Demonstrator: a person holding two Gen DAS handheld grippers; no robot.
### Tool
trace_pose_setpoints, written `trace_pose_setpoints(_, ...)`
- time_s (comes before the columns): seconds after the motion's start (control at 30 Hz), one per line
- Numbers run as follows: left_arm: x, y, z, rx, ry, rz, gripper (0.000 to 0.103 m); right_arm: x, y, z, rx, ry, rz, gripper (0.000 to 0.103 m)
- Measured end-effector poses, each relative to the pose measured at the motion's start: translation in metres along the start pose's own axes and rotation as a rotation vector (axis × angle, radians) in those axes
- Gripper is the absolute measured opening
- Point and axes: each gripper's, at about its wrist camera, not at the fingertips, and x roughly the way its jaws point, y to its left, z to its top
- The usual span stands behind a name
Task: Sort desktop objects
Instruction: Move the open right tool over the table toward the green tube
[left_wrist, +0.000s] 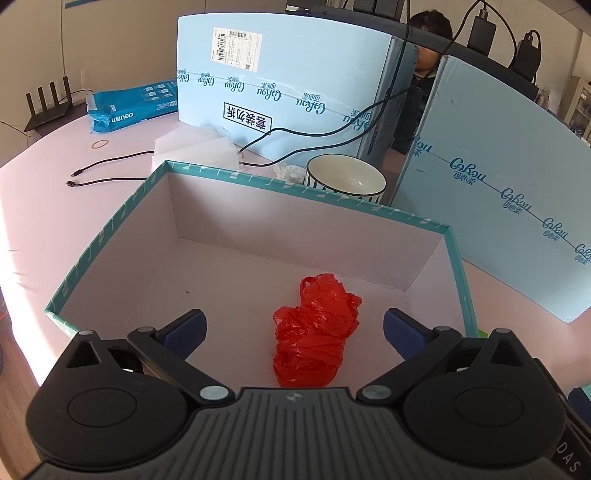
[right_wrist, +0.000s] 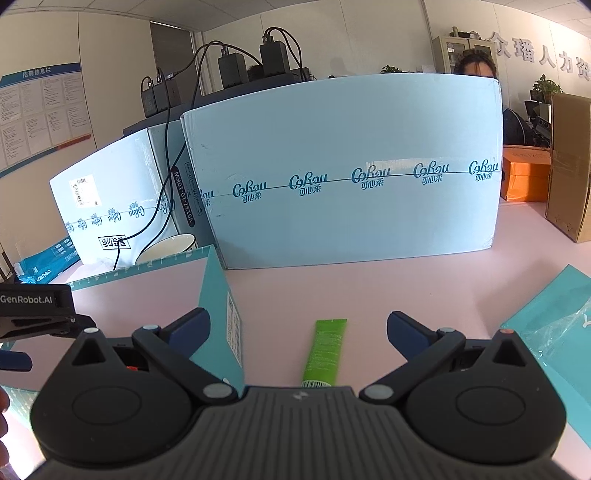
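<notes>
A crumpled red plastic bag (left_wrist: 316, 332) lies on the floor of an open white box with a teal rim (left_wrist: 303, 190). My left gripper (left_wrist: 294, 328) hangs over the box's near side, open, with the bag between its blue fingertips and touching neither. In the right wrist view a green tube (right_wrist: 325, 352) lies flat on the pink table, just right of the teal box's corner (right_wrist: 221, 295). My right gripper (right_wrist: 298, 328) is open above the tube, its fingers standing wide on either side. The left gripper's body (right_wrist: 33, 314) shows at the left edge.
Two large light-blue cartons (right_wrist: 347, 177) (left_wrist: 280, 81) wall off the back of the table. A white bowl (left_wrist: 345, 179), crumpled tissue (left_wrist: 288, 171), black cables (left_wrist: 110, 170), a rubber band (left_wrist: 99, 144) and a blue packet (left_wrist: 129, 107) lie behind the box. A teal lid (right_wrist: 554, 325) lies right.
</notes>
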Motion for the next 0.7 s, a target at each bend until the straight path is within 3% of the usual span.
trace_pose_setpoints(0.7, 0.006, -0.014, 0.001, 0.036, 0.008, -0.015, 0.102, 0.005, -0.016, -0.001, 0.034, 0.027, -0.034, 0.103)
